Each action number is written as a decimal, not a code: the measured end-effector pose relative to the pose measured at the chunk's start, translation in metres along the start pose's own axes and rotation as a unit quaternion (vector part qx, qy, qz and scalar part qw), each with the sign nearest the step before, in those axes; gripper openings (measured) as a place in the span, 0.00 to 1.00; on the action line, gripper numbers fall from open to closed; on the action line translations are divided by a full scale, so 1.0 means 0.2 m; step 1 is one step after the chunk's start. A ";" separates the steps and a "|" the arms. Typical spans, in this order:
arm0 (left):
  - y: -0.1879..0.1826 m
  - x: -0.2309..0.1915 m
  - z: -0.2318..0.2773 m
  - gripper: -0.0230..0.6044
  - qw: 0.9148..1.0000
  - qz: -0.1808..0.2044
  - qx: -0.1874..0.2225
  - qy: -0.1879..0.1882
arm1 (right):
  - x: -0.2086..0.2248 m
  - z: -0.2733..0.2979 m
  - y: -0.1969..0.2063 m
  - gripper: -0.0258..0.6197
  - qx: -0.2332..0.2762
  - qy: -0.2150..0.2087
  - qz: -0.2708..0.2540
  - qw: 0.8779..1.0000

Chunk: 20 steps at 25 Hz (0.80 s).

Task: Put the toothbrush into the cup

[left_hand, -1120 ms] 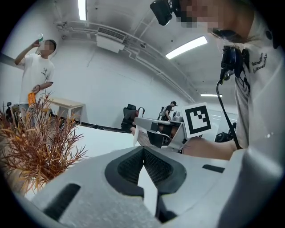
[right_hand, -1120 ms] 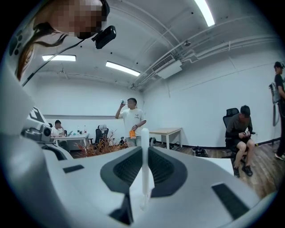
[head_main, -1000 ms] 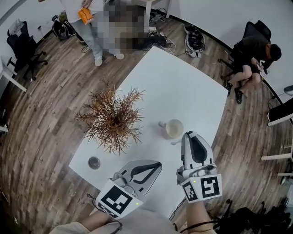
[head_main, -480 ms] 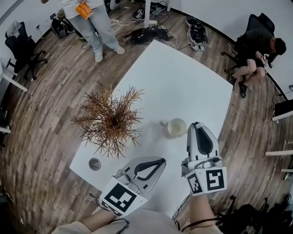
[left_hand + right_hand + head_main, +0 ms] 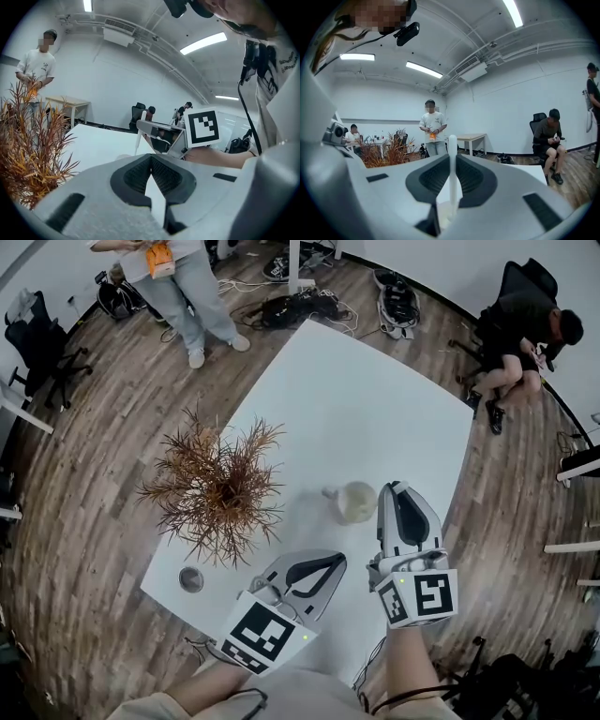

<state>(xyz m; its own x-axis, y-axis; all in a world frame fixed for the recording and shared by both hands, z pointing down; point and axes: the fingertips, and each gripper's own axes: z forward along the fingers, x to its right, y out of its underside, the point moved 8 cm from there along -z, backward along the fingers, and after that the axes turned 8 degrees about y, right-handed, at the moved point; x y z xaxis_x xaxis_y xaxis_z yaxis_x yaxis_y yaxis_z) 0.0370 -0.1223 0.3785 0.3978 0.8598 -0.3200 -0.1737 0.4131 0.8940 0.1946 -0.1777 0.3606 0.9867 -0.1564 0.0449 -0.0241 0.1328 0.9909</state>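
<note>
The right gripper is clamping shut on a white toothbrush. In the right gripper view the handle is standing upright between the closed jaws, with its rounded end rising just above them. The head view is hiding the toothbrush almost wholly under the gripper body. In the left gripper view it is showing as a thin white stick slanting up from the front of the right gripper.

The tips of the right gripper are sitting just beside the right rim of the cup, which is standing on the white table. No view is showing whether the lower end of the toothbrush is reaching the cup. A pale rounded shape low in the jaw gap is too blurred to identify.

The left gripper is hovering over the near edge of the table. Its jaws are meeting at the tips with nothing between them.

A dried plant is occupying the left of the table. A small dark round object near the front corner is too small to make out.

The cubes on both grippers are carrying black-and-white square patterns with no letters. Print on the person's shirt in the left gripper view is cut off and unreadable.
</note>
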 end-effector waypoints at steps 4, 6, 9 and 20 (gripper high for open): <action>0.01 0.01 0.01 0.05 1.000 -0.004 -0.003 0.002 | 0.01 0.03 0.05 0.12 -0.008 0.000 -0.002 1.000; 0.02 0.02 0.00 0.05 1.000 -0.006 -0.004 0.002 | 0.01 0.05 0.07 0.12 -0.014 -0.001 -0.001 1.000; 0.03 0.02 0.00 0.05 1.000 -0.008 -0.007 0.000 | 0.00 0.08 0.12 0.12 -0.024 -0.004 0.001 1.000; 0.03 0.01 -0.01 0.05 1.000 -0.010 -0.004 -0.001 | -0.01 0.15 0.24 0.12 -0.074 -0.009 -0.003 0.997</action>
<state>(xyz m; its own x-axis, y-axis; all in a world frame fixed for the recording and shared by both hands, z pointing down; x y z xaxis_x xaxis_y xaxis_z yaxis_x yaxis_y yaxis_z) 0.0349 -0.1164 0.3826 0.4033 0.8508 -0.3368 -0.1730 0.4323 0.8850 0.1869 -0.1994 0.4119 0.9836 -0.1751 0.0431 0.0069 0.2753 0.9613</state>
